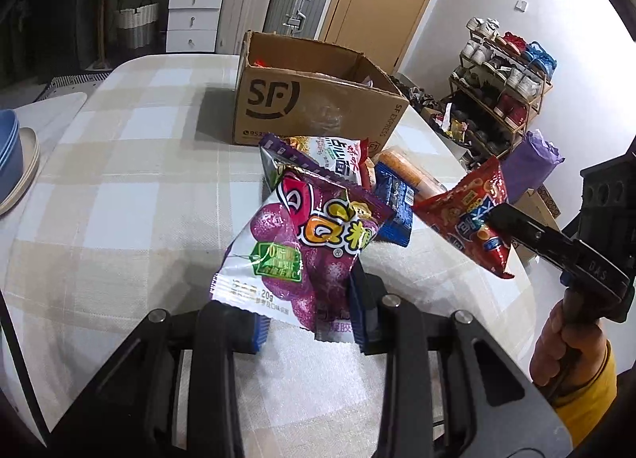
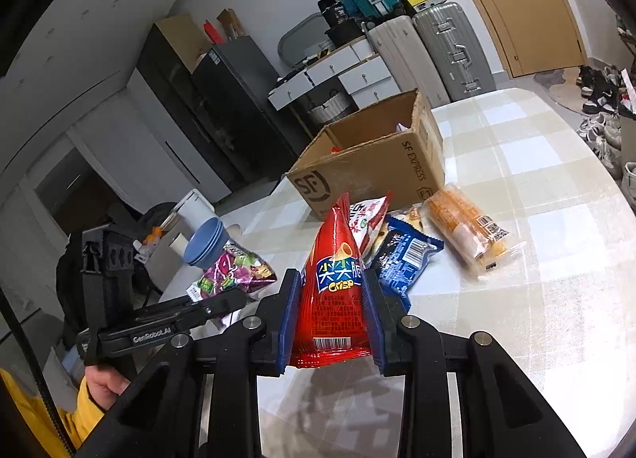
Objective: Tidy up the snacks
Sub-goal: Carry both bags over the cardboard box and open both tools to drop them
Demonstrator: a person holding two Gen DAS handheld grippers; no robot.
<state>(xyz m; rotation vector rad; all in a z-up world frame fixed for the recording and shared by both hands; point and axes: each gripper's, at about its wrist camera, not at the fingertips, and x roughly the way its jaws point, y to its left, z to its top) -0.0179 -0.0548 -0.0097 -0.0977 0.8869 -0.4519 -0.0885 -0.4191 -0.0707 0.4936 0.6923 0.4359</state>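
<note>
Left gripper (image 1: pixel 308 323) pinches the lower edge of a purple candy packet (image 1: pixel 302 243), lifted clear of the checked tablecloth (image 1: pixel 131 180). Alongside it, the right gripper (image 2: pixel 332 335) clamps its blue pads (image 2: pixel 288 323) on a red crisp bag (image 2: pixel 338 287), which stands upright between them above the table. Beyond both packets, a blue wrapped snack (image 2: pixel 403 259), a clear pack of orange biscuits (image 2: pixel 469 231) and a white-and-red packet (image 2: pixel 369 215) lie on the cloth near an open cardboard box (image 1: pixel 318 100), marked SF, that sits further back on the table. Blue bowls (image 2: pixel 208 243) are stacked at the table's far left edge. A yellow sleeve (image 1: pixel 588 390) shows behind each handle.
</note>
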